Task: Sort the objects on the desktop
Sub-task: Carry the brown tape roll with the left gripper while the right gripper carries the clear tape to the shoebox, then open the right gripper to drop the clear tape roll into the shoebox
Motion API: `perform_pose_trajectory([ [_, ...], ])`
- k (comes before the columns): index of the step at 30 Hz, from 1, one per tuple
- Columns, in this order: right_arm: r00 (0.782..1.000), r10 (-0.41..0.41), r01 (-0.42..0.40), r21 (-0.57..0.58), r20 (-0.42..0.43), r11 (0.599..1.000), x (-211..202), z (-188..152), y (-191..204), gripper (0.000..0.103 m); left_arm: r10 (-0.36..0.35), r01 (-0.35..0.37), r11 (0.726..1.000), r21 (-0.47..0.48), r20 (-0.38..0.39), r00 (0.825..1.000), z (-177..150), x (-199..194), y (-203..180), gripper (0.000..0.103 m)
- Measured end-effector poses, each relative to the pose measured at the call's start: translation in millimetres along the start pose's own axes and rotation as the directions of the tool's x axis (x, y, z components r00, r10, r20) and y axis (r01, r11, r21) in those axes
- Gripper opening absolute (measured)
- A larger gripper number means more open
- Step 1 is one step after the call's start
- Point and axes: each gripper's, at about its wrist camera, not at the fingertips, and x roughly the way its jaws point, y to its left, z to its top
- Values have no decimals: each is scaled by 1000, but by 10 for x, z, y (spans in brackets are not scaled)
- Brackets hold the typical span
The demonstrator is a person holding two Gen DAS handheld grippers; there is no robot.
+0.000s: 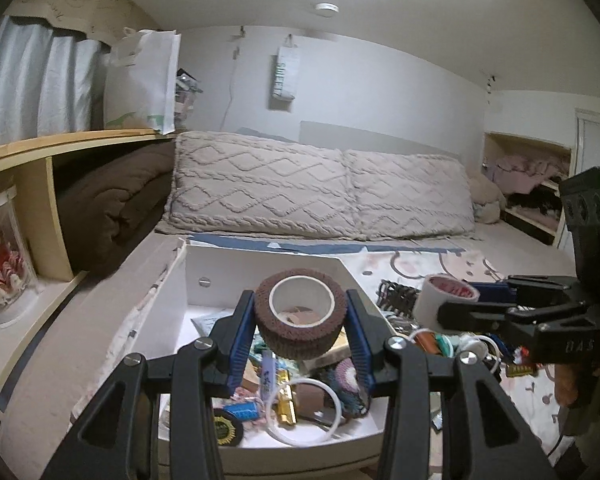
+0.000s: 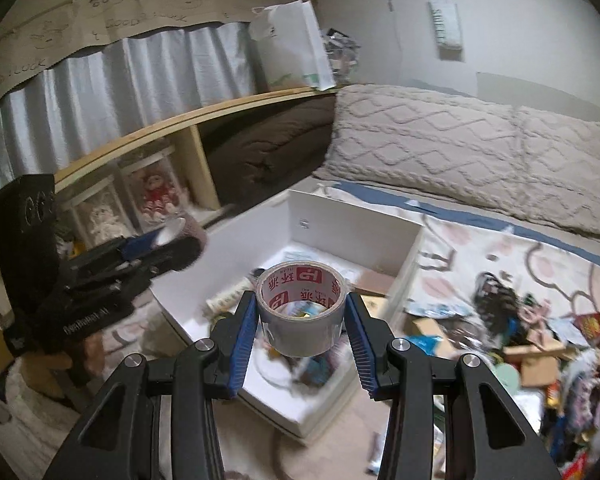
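My left gripper [image 1: 300,316] is shut on a brown fabric tape roll [image 1: 300,324] and holds it above the white box [image 1: 260,268], which holds several small items. My right gripper [image 2: 302,312] is shut on a clear tape roll with a red-printed core [image 2: 302,312], also above the white box [image 2: 360,236]. The right gripper with its tape roll [image 1: 446,296] shows at the right of the left wrist view. The left gripper with the brown roll [image 2: 188,240] shows at the left of the right wrist view.
A pile of loose objects [image 2: 540,340] lies on the patterned sheet right of the box. Two knitted pillows [image 1: 320,188] lie behind. A wooden shelf [image 1: 60,144] with a brown blanket [image 1: 116,204] and a doll case stands at the left.
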Motion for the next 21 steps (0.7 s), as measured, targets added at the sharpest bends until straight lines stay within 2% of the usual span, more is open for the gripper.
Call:
perform_pose_trajectory([
  [6,997,-10,12,15,-82,1000,400,211,109,45,60,-59,998,-36,15,998,65,93,164,43],
  [13,978,-11,38,123,-208,992,933,351,-63,45,88,-87,994,-62,6,996,70,211,318,43],
  [21,949,-65,133,205,-307,970,1532,626,-288,45,96,-96,993,-71,-6,995,1,273,439,43],
])
